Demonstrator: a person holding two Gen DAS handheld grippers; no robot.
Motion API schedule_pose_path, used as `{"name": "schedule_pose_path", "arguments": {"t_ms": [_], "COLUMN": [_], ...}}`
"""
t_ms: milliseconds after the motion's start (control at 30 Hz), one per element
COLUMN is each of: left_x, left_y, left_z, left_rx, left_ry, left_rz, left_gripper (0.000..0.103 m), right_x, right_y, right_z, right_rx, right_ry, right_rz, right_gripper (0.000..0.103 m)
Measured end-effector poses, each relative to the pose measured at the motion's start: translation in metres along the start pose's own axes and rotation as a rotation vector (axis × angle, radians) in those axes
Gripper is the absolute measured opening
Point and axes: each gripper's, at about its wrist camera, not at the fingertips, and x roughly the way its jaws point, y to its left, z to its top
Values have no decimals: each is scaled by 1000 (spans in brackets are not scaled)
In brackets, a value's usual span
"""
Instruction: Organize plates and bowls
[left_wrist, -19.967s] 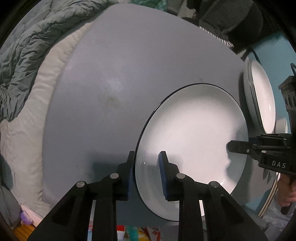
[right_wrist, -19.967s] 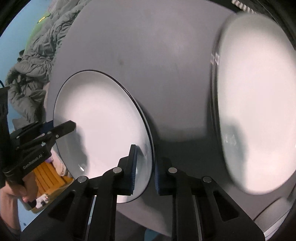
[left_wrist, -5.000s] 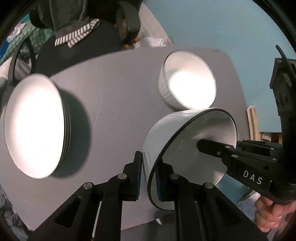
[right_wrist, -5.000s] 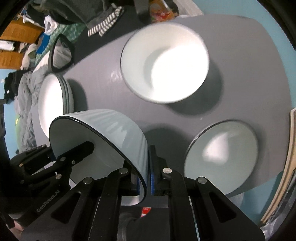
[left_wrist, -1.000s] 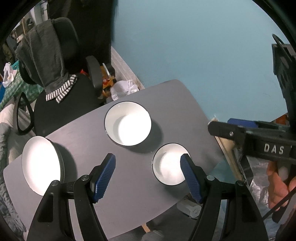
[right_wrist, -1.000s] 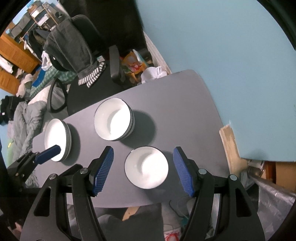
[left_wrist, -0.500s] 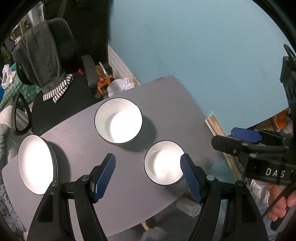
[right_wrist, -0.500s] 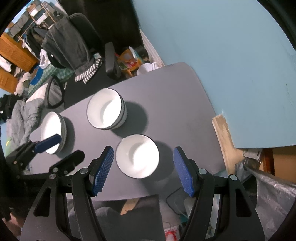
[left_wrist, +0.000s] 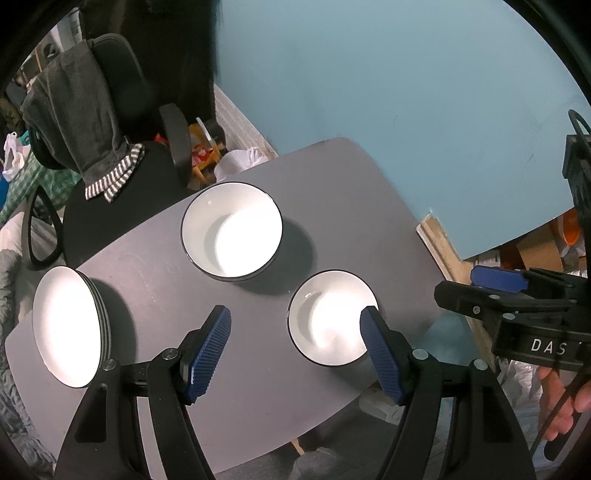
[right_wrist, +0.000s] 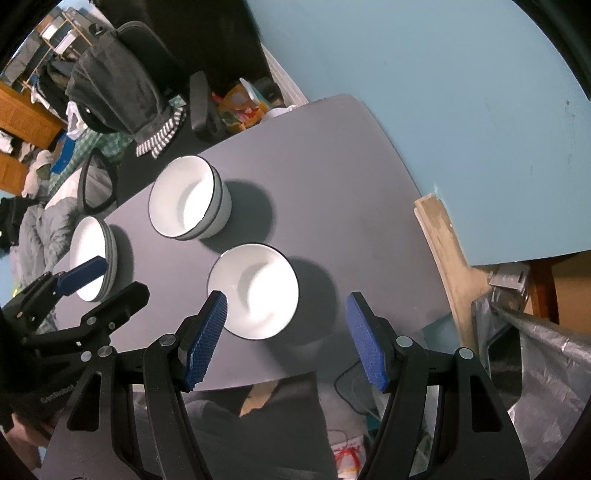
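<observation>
From where I stand the sorting looks very nearly finished, if not finished outright. On the grey bench there are three tidy groups: a stack of plates at the end nearest the office chair, a stack of bowls in the middle just in front of that chair, and a single smaller bowl on the far side of the stacked bowls from the plates, close to the bench's near edge. In the right wrist view the stack of bowls shows at least two rims nested one inside the other, and the plates show several edges piled together. Nothing lies loose between the groups. The left hand-held gripper hangs well above the bench with its blue pads spread wide and nothing between them; the right hand-held gripper is likewise held high, its jaws apart and empty. Neither touches any dish. What might be left, by my reckoning, is only the lone smaller bowl: whether it belongs on the stack of bowls or is meant to sit by itself as a different size I cannot tell. Its rim looks narrower than the stacked ones, so leaving it apart seems sensible, and I would judge the job essentially complete.
</observation>
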Motion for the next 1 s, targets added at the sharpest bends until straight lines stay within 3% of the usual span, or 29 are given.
{"name": "schedule_pose_path", "arguments": {"t_ms": [567, 1000], "left_x": [50, 111], "left_y": [4, 14], "left_z": [-14, -20], "left_rx": [48, 4], "left_ry": [88, 172], "left_rz": [52, -9], "left_gripper": [74, 74], "right_x": [44, 114], "right_y": [-9, -25], "right_z": [-6, -7], "right_rx": [-20, 23], "right_ry": [46, 121], "right_rz": [5, 26], "right_gripper": [67, 67]}}
